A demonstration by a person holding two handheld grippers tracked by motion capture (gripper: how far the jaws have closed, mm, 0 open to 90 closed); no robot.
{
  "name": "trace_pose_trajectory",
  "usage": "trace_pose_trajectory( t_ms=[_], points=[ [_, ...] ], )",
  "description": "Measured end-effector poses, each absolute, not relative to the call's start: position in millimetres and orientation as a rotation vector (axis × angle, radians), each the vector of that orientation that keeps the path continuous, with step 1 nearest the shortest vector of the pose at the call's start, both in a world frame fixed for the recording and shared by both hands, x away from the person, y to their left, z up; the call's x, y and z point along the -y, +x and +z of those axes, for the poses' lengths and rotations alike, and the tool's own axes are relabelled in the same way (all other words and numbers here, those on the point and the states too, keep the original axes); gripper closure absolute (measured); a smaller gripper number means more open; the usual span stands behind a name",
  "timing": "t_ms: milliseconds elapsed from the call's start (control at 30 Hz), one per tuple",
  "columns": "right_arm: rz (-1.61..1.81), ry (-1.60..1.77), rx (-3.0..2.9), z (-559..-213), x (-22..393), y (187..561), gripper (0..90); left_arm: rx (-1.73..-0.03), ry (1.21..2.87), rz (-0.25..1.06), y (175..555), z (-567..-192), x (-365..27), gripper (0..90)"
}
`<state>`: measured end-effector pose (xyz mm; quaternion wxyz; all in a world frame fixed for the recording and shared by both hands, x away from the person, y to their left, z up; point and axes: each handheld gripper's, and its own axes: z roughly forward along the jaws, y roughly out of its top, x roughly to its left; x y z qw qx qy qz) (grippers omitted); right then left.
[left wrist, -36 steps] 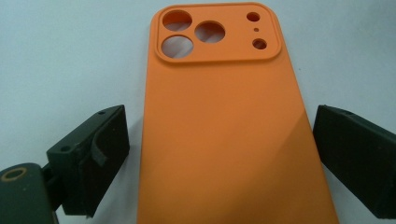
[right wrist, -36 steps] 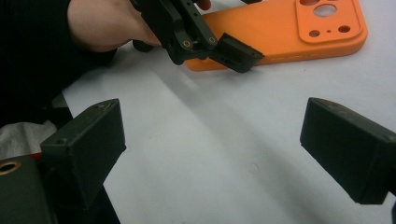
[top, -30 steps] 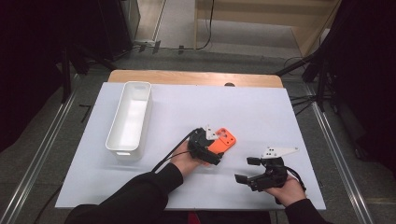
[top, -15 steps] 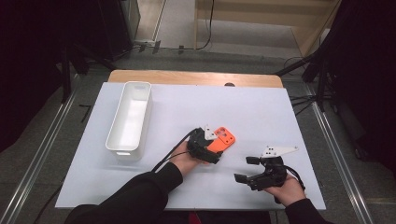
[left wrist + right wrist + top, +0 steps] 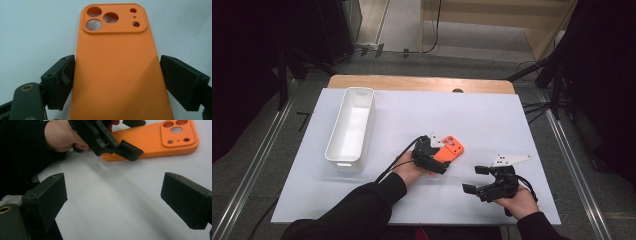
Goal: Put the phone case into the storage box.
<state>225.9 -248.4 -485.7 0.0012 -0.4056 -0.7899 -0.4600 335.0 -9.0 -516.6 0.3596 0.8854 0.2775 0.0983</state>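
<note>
The phone case [image 5: 117, 67] is plain orange all over, with no print or pattern; through its round cut-outs the pale surface [image 5: 492, 120] shows. That surface is white with a faint bluish cast, and a strip of light wood runs along its far edge. The bin [image 5: 351, 127] is white inside and out. Both grippers, left [image 5: 432, 155] and right [image 5: 484, 180], are black, jaws included, and the right one carries a light grey plate. The person's sleeves [image 5: 362, 210] are black.

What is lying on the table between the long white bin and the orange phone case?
Nothing: in the high view the white table is bare between the white bin and the orange phone case, apart from the left tool at the case itself.
</note>
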Motion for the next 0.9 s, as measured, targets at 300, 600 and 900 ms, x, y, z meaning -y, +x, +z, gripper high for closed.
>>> trace_pose_trajectory(
  t_ms=[300, 600, 900],
  points=[
    [-1.443, -1.271, 2.475, -485, 248, 227, 5.7, -0.756, 2.221, 0.178, 341, -497, 1, 16.0],
    [-1.450, -1.271, 2.477, -485, 246, 227, 5.7, -0.815, 2.138, 0.096, 345, -480, -13, 16.0],
    [-1.453, -1.272, 2.484, -484, 247, 227, 5.7, -0.823, 2.104, 0.066, 343, -469, -20, 15.9]
  ],
)
